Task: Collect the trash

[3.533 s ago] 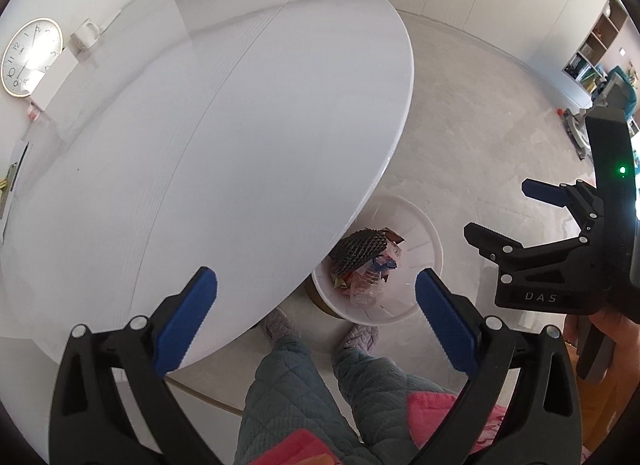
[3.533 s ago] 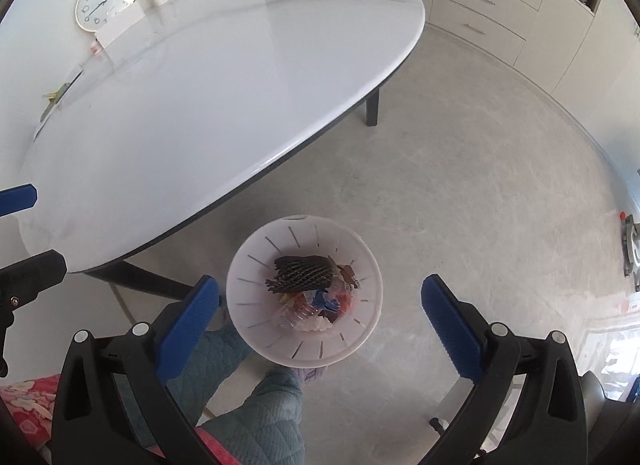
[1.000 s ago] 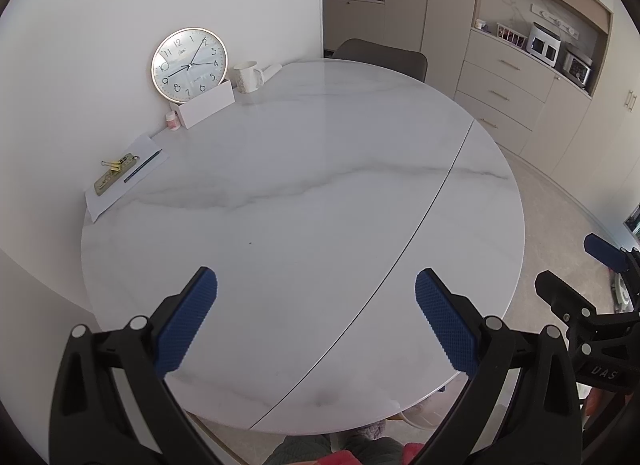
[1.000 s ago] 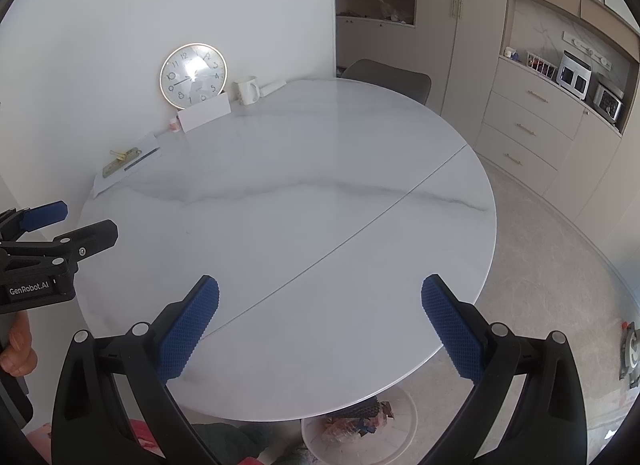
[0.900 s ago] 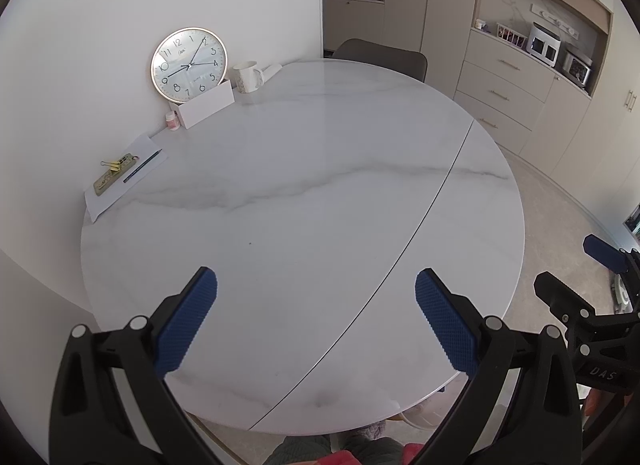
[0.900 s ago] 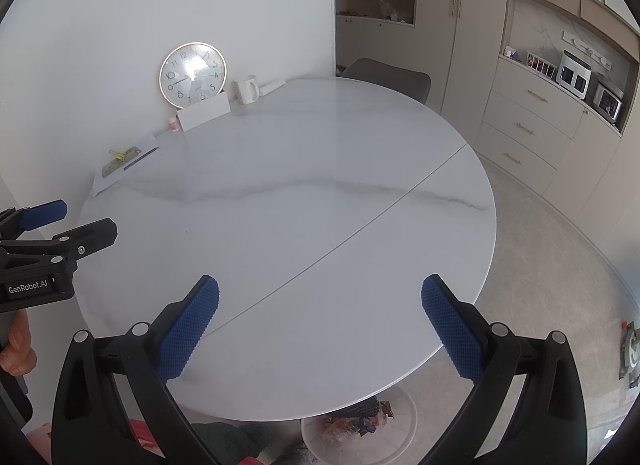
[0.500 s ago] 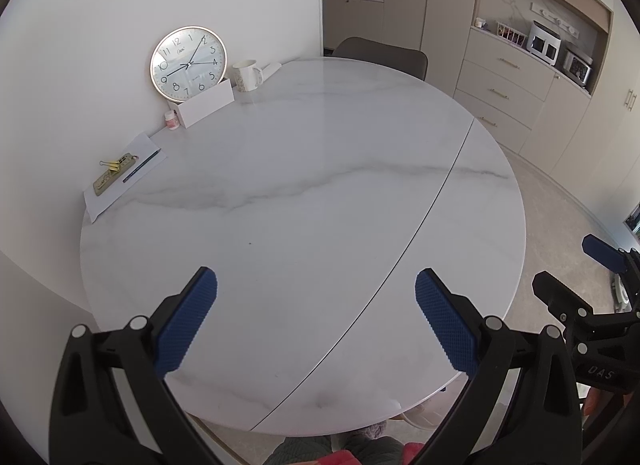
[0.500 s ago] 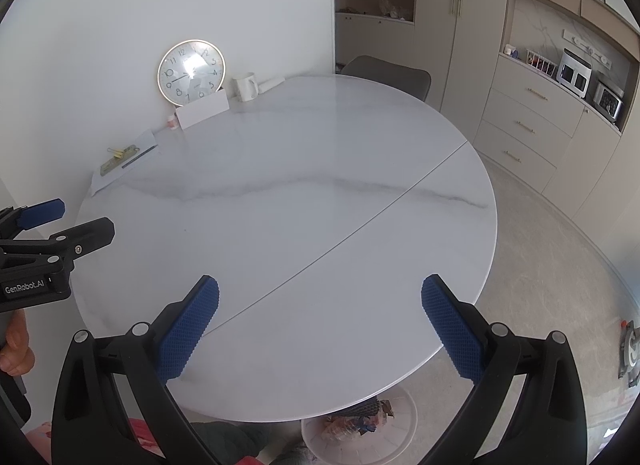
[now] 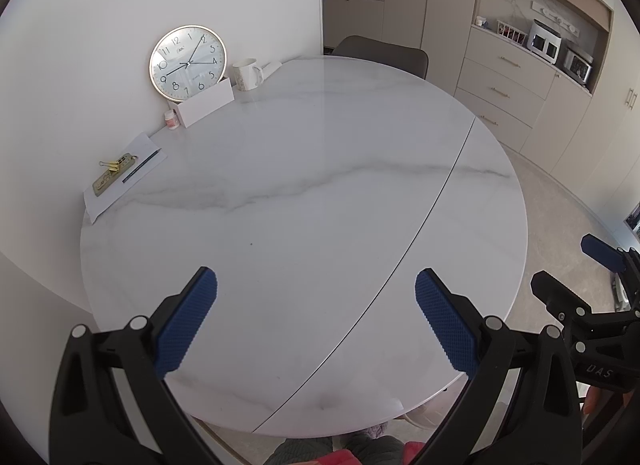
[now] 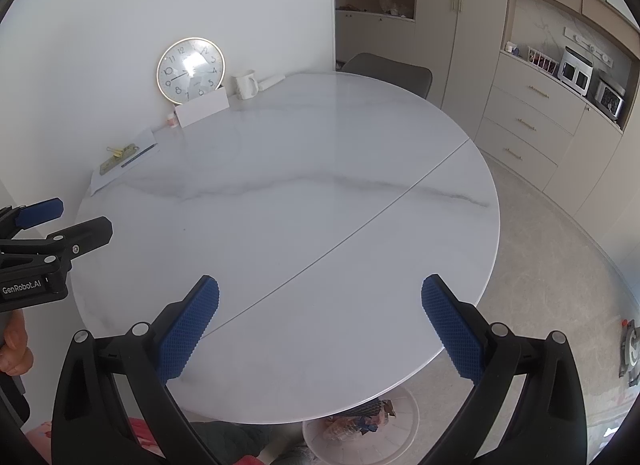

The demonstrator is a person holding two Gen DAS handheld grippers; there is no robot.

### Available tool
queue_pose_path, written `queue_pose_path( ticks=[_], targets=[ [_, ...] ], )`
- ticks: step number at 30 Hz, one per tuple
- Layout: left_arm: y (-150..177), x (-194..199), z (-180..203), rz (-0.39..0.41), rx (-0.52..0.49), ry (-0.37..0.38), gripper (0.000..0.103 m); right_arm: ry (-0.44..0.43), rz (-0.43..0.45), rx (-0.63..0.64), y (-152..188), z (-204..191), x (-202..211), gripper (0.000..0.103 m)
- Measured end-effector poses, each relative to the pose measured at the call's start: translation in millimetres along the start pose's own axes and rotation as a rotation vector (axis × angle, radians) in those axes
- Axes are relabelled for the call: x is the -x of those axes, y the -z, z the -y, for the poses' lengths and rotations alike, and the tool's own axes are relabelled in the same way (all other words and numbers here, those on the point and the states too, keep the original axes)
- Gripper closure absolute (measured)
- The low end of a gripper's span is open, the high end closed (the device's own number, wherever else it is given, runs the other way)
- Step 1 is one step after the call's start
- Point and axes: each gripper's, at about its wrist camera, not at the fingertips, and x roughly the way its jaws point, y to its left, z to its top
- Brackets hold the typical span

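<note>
A white bin (image 10: pixel 404 421) holding wrappers and dark trash (image 10: pixel 362 419) stands on the floor under the near edge of the round white marble table (image 10: pixel 304 193). Only a sliver of the bin's rim (image 9: pixel 412 420) shows in the left wrist view. My left gripper (image 9: pixel 316 321) is open and empty above the table's near part (image 9: pixel 304 185); it also shows at the left of the right wrist view (image 10: pixel 64 217). My right gripper (image 10: pixel 320 321) is open and empty above the near table edge; it also shows at the right of the left wrist view (image 9: pixel 580 265).
At the table's far left by the wall stand a round clock (image 9: pixel 188 63), a white card box (image 9: pixel 206 107), a mug (image 9: pixel 246 73), a small bottle (image 9: pixel 171 120) and a paper with pen and clips (image 9: pixel 122 175). A grey chair (image 9: pixel 380 53) and cabinets (image 9: pixel 516 89) lie beyond.
3.5 s ago both grippers pointed down at the bin on the floor; since then both views have lifted to look across the table. Over the last second almost nothing moves.
</note>
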Motion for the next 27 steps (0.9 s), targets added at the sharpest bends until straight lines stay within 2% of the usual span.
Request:
queue_pose_path(
  ticks=[27],
  targets=[
    [-3.4,-5.5,-2.0,-0.004,-0.003,0.005,0.008,0.000,-0.008,-0.004,-0.3,-0.1,-4.3,0.002]
  ],
)
